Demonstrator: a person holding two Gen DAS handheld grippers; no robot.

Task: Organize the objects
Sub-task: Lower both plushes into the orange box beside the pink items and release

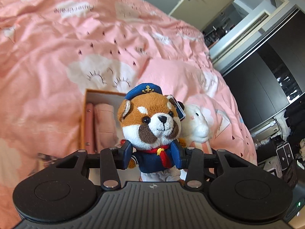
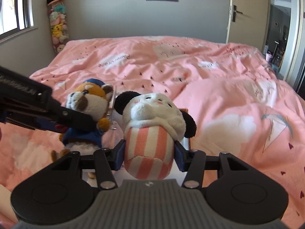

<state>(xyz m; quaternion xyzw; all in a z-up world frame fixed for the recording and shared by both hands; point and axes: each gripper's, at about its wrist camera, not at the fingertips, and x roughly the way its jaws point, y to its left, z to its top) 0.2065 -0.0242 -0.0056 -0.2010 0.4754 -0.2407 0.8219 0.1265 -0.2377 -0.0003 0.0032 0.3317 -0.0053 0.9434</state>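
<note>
Two black claws fill the foreground, each clamped on a plush toy above a bed with a pink quilt. Left claw grips a red panda plush in a sailor suit by its torso. Right claw grips a panda plush by its striped body. An open box lies on the quilt behind them.

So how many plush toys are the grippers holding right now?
2: the sailor red panda plush in the left gripper, the striped panda plush in the right gripper.
</note>
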